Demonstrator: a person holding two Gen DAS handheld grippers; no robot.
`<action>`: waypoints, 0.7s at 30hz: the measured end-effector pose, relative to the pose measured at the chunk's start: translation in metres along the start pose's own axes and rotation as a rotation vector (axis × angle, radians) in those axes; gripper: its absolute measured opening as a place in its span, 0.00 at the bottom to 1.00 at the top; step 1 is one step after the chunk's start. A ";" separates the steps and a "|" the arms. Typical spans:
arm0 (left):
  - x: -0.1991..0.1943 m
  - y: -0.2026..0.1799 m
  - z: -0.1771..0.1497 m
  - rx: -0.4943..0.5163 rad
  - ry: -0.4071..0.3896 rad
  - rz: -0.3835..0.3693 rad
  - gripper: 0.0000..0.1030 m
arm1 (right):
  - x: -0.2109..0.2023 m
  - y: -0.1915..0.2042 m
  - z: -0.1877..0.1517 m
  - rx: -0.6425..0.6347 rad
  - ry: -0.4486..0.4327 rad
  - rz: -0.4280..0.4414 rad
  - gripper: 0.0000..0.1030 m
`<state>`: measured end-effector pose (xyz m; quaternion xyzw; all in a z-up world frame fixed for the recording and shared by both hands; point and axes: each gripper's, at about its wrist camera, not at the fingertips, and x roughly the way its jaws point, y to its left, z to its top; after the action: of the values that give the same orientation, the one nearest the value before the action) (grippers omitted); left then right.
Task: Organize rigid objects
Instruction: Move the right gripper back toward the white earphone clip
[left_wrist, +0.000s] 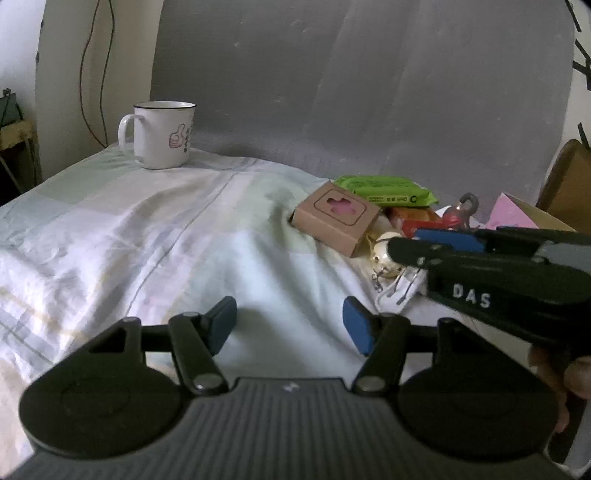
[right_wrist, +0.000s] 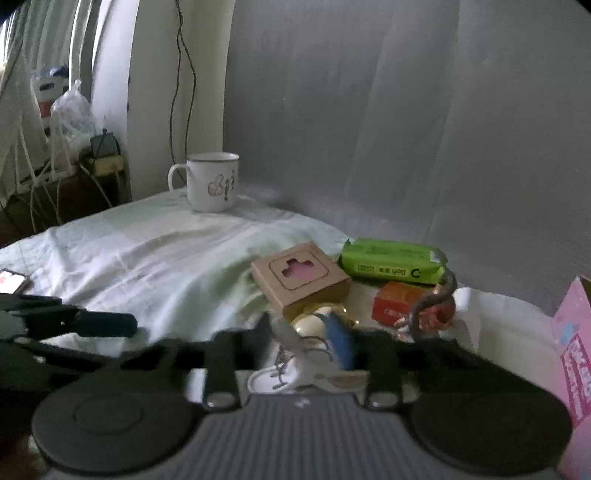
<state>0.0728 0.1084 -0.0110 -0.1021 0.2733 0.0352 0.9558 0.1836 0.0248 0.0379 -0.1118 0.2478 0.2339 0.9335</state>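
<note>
Left hand-held gripper (left_wrist: 290, 317) is black with flat blue rubber pads. Its fingers stand wide apart and there is nothing between them. It hangs over a bare bit of the pale, wrinkly sheet (left_wrist: 147, 229) and holds nothing.

Right hand-held gripper (right_wrist: 303, 332) is over the pile of things at the right side of the sheet. The right wrist view is blurry here. A little white toy shoe with laces (right_wrist: 295, 369) lies between its fingers, which are fairly close together. I cannot tell if the pads squeeze the shoe or just sit beside it. A hand (left_wrist: 569, 376) holds this gripper's handle.

Right by the shoe is a shiny round gold ball (left_wrist: 384, 254). Behind it is a flat brown cardboard box with a cut-out window (left_wrist: 336, 218), and something pink shows through the window. The box leans, with one edge up on the gold ball. Behind the box lies a soft green plastic pack (left_wrist: 388, 190). Next to it is a small orange-red box (right_wrist: 399, 306), and in front of that a red and grey thing with a curved hook (right_wrist: 436, 302).

A white smooth mug with a dark rim and a thumbs-up picture (left_wrist: 162, 136) stands upright at the far left corner of the sheet, well apart from the pile. A pink cardboard box (right_wrist: 572, 350) sits at the far right edge. A grey cloth wall (left_wrist: 351, 92) hangs behind.
</note>
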 end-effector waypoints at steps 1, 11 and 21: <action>0.000 0.000 0.000 -0.002 0.000 -0.003 0.64 | -0.003 0.000 -0.001 -0.003 -0.008 -0.003 0.18; -0.002 -0.001 -0.001 0.005 -0.001 -0.026 0.65 | -0.066 -0.040 -0.040 0.098 -0.050 -0.027 0.08; -0.005 -0.010 -0.004 0.052 0.006 -0.029 0.65 | -0.150 -0.073 -0.119 0.296 -0.036 0.002 0.11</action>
<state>0.0677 0.0982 -0.0098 -0.0811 0.2757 0.0140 0.9577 0.0556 -0.1338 0.0203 0.0314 0.2629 0.1977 0.9438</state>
